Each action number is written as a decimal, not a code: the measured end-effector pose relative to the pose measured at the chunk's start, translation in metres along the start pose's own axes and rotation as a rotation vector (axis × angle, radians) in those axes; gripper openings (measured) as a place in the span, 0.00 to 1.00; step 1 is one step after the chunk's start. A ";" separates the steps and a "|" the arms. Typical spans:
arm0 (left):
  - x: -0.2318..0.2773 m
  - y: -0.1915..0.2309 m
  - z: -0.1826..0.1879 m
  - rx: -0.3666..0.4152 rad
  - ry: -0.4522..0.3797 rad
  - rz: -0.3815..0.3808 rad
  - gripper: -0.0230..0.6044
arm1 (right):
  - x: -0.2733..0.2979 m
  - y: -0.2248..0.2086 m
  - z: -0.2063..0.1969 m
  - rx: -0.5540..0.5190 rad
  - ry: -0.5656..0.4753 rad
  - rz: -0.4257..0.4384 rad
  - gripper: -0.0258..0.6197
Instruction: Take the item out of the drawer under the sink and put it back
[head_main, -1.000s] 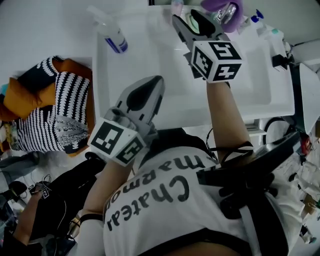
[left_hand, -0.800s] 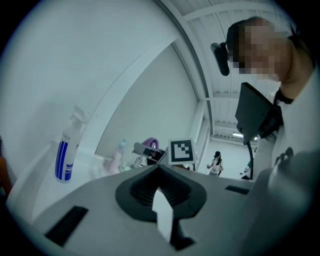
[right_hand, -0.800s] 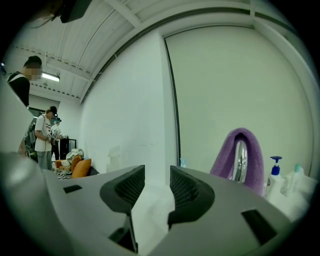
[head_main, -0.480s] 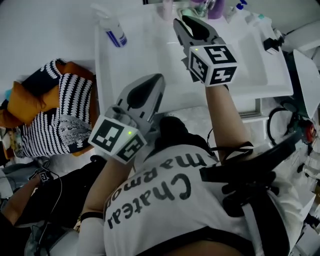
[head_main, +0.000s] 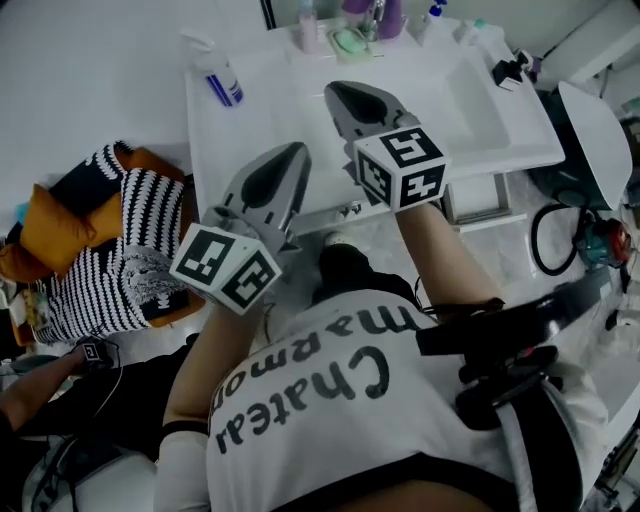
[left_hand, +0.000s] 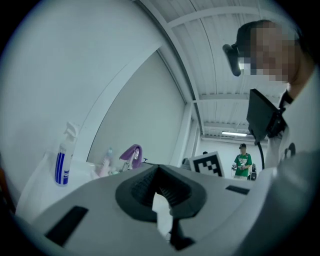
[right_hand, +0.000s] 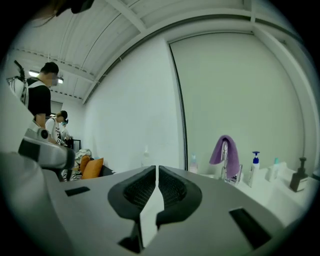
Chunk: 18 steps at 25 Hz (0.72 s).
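Right claw (head_main: 342, 95): closing on nothing, pulled back above bench (head_main: 250, 130). Left claw (head_main: 293, 152): together, empty. Drawer work apparently not begun.

The left gripper (head_main: 288, 158) hangs at the picture's centre and the right gripper (head_main: 345, 95) toward 12 o'clock, both over a white sink counter (head_main: 235, 140); the right one's jaws are closing with nothing between them. A spray bottle (head_main: 218, 72) stands at 11 o'clock, striped cushions (head_main: 110, 250) lie at 9, and what looks like a purple cloth (head_main: 388, 12) sits at 12.
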<state>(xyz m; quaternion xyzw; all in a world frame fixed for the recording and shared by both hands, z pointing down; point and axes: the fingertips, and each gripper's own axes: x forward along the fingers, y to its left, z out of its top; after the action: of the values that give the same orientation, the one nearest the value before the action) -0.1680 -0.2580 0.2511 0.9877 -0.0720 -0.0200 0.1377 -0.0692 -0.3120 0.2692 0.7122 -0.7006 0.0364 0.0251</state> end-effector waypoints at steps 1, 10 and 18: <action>-0.002 -0.001 0.000 0.005 -0.003 -0.001 0.05 | -0.008 0.006 -0.004 0.006 0.014 0.006 0.08; -0.048 -0.014 -0.048 0.015 0.074 0.010 0.05 | -0.092 0.036 -0.046 0.160 0.150 0.034 0.06; -0.085 -0.006 -0.078 -0.084 0.103 0.137 0.05 | -0.140 0.020 -0.072 0.227 0.203 0.012 0.06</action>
<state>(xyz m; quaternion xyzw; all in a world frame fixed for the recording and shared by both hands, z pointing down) -0.2464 -0.2184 0.3262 0.9735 -0.1314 0.0375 0.1836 -0.0922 -0.1667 0.3288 0.6987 -0.6902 0.1875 0.0150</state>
